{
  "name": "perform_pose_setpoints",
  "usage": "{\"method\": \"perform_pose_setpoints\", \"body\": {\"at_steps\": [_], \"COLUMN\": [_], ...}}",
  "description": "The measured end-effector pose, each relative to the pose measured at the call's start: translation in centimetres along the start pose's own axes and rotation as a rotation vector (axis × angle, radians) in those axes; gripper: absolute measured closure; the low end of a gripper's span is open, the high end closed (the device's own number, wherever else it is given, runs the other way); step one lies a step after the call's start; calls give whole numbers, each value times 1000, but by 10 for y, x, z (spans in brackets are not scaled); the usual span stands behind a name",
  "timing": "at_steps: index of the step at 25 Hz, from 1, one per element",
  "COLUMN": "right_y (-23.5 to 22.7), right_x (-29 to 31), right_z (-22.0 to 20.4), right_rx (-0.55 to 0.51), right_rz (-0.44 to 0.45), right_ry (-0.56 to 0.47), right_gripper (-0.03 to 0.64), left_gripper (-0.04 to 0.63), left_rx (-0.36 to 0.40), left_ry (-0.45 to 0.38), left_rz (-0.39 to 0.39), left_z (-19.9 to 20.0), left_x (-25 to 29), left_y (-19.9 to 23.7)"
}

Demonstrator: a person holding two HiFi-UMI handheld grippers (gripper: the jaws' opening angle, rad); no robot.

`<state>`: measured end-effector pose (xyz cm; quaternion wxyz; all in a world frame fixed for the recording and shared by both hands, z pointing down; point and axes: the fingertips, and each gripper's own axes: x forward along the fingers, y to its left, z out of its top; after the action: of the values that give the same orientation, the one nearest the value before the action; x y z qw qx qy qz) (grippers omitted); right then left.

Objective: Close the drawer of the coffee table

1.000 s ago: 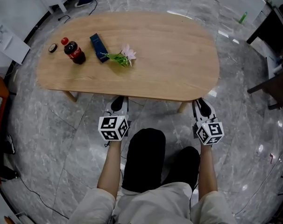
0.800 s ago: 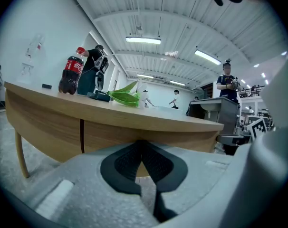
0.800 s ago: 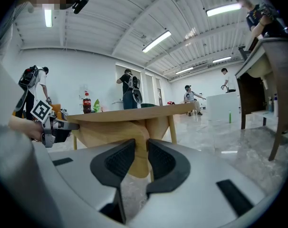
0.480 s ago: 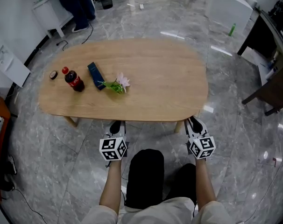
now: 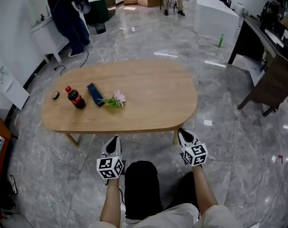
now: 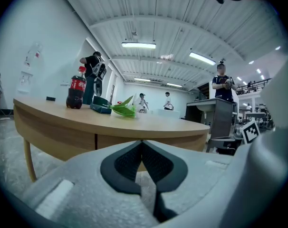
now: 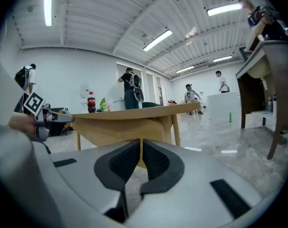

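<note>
1. The table (image 5: 148, 94) lies straight ahead of you, its long axis running across you. Both grippers are just short of its near edge.
2. I judge the drawer sits under that edge. Only a seam (image 6: 95, 141) in the apron (image 6: 125, 137) shows, flush with nothing jutting out, and its contents are hidden.
3. Your left gripper (image 5: 112, 145) is nearer that seam, with its jaws together and empty.
4. Your right gripper (image 5: 184, 136) has just been closing, down to a slit, with nothing between the jaws.
</note>
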<state>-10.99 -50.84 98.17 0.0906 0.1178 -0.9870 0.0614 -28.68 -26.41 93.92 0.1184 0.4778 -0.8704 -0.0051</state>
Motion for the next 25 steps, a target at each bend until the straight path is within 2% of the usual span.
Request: {"method": "perform_pose_setpoints", "body": {"at_steps": [4,7,10,13,18,25], "right_y": [29,41,50,57,67,93], "right_x": [-4,-6,-10,-18,-28,-64], "right_z": [2,5,11,10,22,103], "right_rx": [-6,-6,14,50,114,147], "right_rz": [67,96,119,127,125,138], "right_ry": [-18,-1,18,35,74,66], "right_gripper": [593,593,592,592,592,597], "left_gripper": [586,586,586,586,586,586], "left_rx": [44,104,119,108,62,37], "left_ry": [-7,-27,-31,-11,25,85], "left_rz": [22,68,71,64,99,100], "left_z": [5,20,36,45,70,129], "left_x": [-26,-43,-53,-62,-81,-109], "left_y": [4,2,-7,-14,-11,-35]}}
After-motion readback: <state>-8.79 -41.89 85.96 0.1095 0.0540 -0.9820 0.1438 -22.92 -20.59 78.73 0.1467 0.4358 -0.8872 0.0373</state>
